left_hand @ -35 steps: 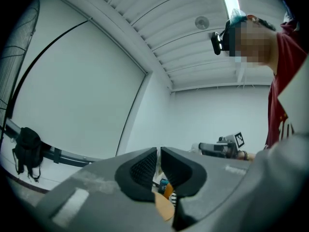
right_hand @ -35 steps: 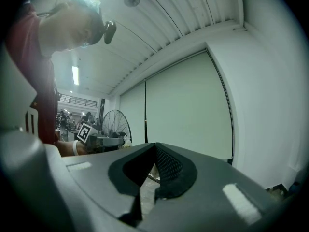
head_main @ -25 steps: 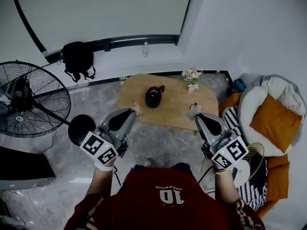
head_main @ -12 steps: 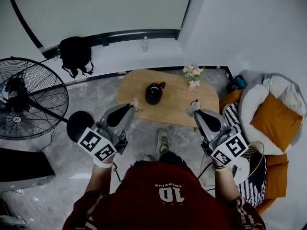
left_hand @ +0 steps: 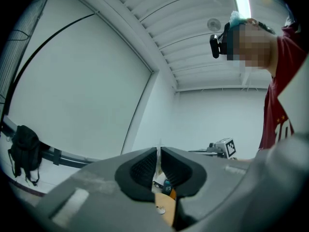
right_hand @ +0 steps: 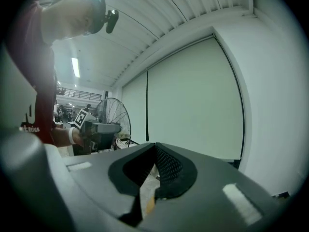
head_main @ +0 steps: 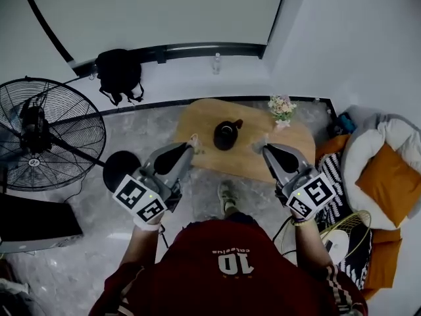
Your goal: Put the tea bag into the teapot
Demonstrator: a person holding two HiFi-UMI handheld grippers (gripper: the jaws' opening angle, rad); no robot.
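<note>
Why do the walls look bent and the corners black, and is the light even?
Head view: a wide lens bows the walls; the room is dim, the fan dark. Left gripper view: a round black border, the ceiling light glares white, and the tea bag in the left tongs shows as a pale sliver. Right gripper view: same round frame; the right tongs loom large.

One tea bag (left_hand: 158,154), one teapot (head_main: 225,135), one table (head_main: 197,120), one fan (head_main: 49,133), one backpack (head_main: 120,74).
</note>
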